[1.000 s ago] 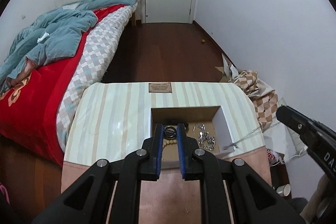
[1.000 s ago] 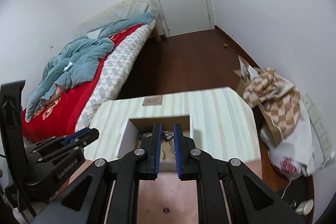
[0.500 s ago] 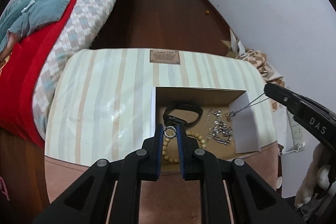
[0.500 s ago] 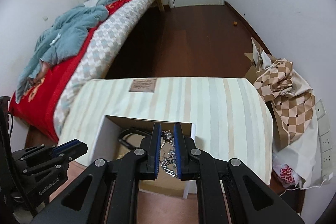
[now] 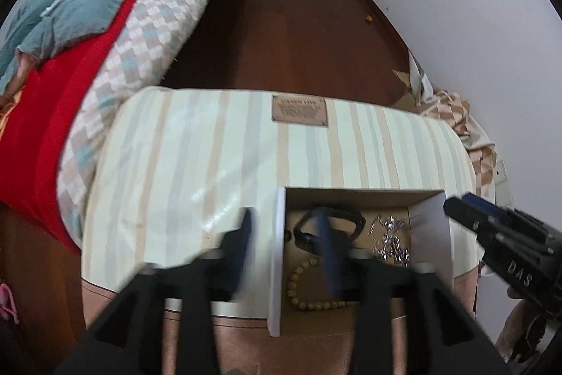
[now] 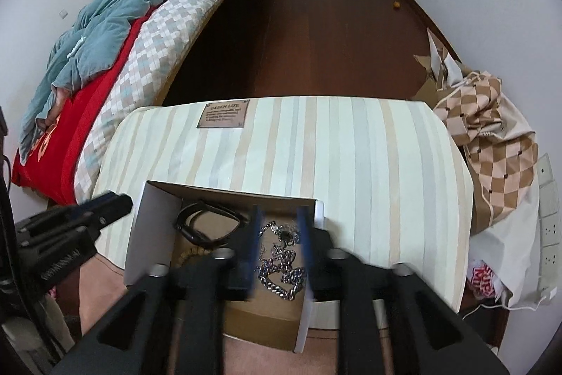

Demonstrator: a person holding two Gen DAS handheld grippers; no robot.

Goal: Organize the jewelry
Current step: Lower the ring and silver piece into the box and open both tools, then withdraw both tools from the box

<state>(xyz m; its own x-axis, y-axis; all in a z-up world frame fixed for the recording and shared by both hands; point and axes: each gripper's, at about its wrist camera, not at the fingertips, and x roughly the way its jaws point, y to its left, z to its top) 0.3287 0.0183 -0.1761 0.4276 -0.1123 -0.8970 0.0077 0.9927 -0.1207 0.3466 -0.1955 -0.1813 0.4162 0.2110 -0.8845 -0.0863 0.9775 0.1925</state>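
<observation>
An open box (image 5: 275, 252) with white walls and a cardboard floor sits on the striped table (image 5: 193, 164). In it lie a black wristband (image 5: 337, 220), a wooden bead bracelet (image 5: 309, 301) and a heap of silver chain (image 5: 390, 241). My left gripper (image 5: 286, 234) hovers over the box's left wall, blurred. Its jaws are opening and nothing is between them. My right gripper (image 6: 279, 234) hangs over the silver chain (image 6: 281, 269), jaws opening. The chain lies loose on the box floor below them. The wristband (image 6: 203, 224) shows left of it.
A bed (image 5: 105, 58) with a red cover and teal blanket stands left of the table. A checkered cloth bag (image 6: 491, 129) and wall sockets (image 6: 548, 227) are at the right. Dark wood floor (image 6: 316, 23) runs to a white door. A brown label (image 6: 224, 115) lies on the tablecloth.
Both grippers came down closer to the box. Both went from shut to spread jaws: the ring has left the left one, and the chain from the right one now lies in the box.
</observation>
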